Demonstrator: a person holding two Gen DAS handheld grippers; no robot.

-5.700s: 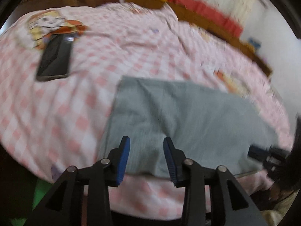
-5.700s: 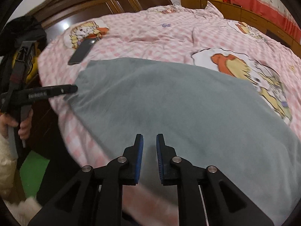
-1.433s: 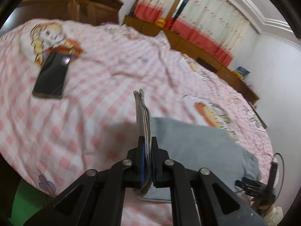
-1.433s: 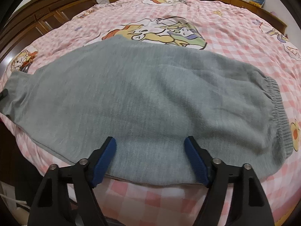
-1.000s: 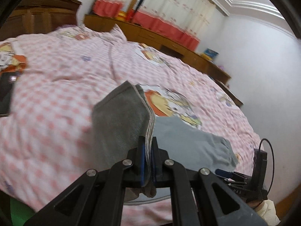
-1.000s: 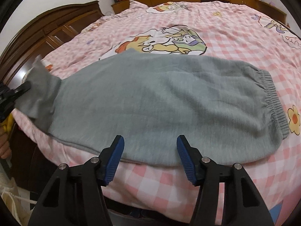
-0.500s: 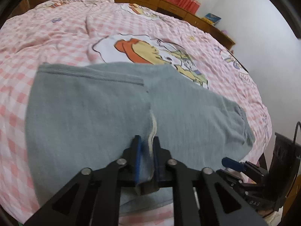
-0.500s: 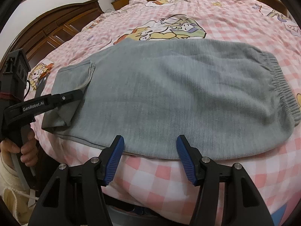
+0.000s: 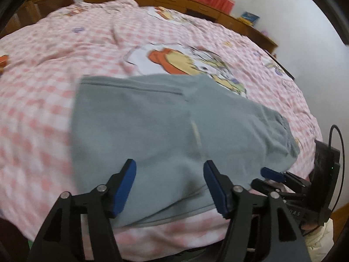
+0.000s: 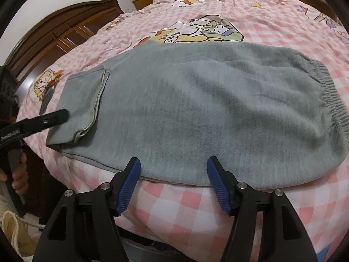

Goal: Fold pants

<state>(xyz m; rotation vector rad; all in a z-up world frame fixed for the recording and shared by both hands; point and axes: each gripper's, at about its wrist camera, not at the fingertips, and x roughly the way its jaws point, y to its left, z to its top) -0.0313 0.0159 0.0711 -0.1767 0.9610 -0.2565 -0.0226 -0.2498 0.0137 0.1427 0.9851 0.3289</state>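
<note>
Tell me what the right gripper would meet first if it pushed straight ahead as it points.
Probably the near edge of the grey fleece pants on the pink checked bedcover; the right gripper, jaws opening and empty, points down at it. Depth is uncertain.

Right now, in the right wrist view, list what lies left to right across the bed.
Left claw → folded-over pant cuff → main stretch of pants → elastic waistband

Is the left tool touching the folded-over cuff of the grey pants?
Cannot tell. The right wrist view shows the left tool's tip overlapping the folded cuff, jaws opening; no gap or contact is plain.
</note>
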